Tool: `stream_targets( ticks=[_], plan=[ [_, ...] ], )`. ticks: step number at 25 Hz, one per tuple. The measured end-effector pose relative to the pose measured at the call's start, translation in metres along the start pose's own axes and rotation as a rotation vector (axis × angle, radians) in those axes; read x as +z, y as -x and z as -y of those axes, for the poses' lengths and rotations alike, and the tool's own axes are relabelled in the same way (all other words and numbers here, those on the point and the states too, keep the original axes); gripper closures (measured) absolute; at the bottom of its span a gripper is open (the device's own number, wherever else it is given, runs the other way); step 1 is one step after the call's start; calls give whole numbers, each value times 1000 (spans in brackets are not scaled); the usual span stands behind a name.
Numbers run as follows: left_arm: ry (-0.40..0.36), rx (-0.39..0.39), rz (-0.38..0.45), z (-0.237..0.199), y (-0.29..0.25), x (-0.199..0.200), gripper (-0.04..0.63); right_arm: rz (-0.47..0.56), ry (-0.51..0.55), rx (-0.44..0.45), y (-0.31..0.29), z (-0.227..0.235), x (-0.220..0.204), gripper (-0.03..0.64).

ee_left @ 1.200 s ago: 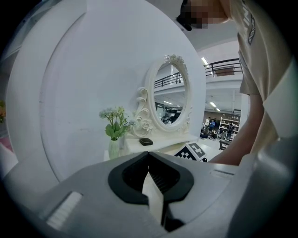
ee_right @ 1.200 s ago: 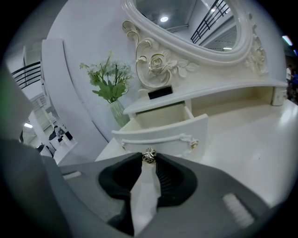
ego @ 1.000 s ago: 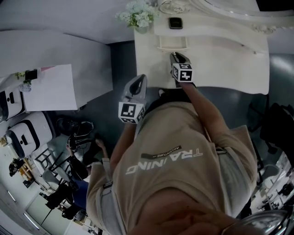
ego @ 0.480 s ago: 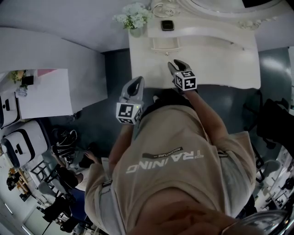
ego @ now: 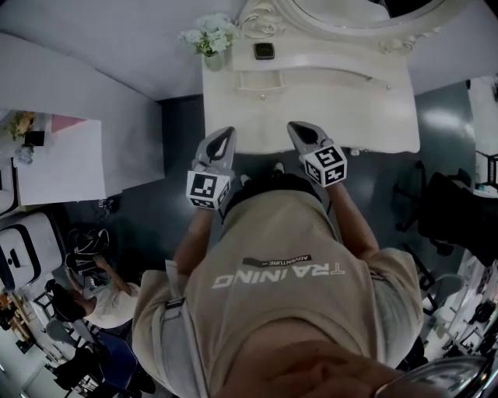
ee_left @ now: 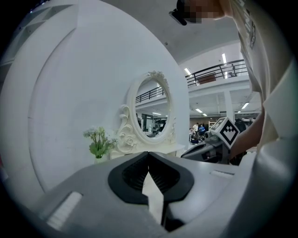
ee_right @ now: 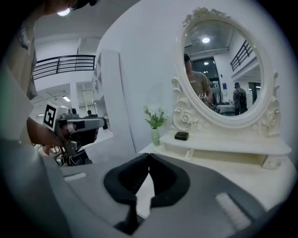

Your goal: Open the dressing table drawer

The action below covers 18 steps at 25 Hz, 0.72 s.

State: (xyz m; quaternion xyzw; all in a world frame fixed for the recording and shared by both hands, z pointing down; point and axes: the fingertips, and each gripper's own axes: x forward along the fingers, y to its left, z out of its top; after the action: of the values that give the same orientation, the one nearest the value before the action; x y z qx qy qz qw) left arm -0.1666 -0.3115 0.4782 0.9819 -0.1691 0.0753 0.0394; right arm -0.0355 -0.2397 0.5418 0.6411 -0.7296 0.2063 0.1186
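The white dressing table [ego: 373,116] stands at the top of the head view. Its small drawer [ego: 257,80] sits under the raised shelf and seems to jut forward a little; the right gripper view shows it too [ee_right: 178,149]. My right gripper [ego: 299,127] hovers off the table's front edge, shut and empty, well back from the drawer. My left gripper [ego: 222,134] hangs beside it at the table's left front corner, also shut on nothing. Each gripper view shows its own jaws met at the tips: left [ee_left: 148,153], right [ee_right: 149,156].
A vase of flowers [ego: 208,35] and a small dark box [ego: 263,51] stand on the shelf under the oval mirror [ego: 342,15]. A white desk [ego: 54,167] lies to the left, a black chair [ego: 459,210] to the right, and seated people at the lower left.
Both grippers have drawn back from the table. The right one left the small drawer, opened its jaws, then shut them while lifting away. The table now sits farther off in the head view.
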Motion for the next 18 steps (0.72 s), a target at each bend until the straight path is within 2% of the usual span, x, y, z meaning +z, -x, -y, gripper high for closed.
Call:
stream_targets(
  ticks=[10, 15, 18],
  plan=[
    [-89, 13, 103, 25, -19, 90, 597, 177, 150, 65, 59, 6, 96, 614],
    [-114, 19, 150, 33, -21, 118, 597, 294, 146, 49, 79, 17, 139, 614],
    [-115, 43, 159, 31, -18, 122, 597, 317, 173, 21, 82, 22, 149, 614]
  ],
)
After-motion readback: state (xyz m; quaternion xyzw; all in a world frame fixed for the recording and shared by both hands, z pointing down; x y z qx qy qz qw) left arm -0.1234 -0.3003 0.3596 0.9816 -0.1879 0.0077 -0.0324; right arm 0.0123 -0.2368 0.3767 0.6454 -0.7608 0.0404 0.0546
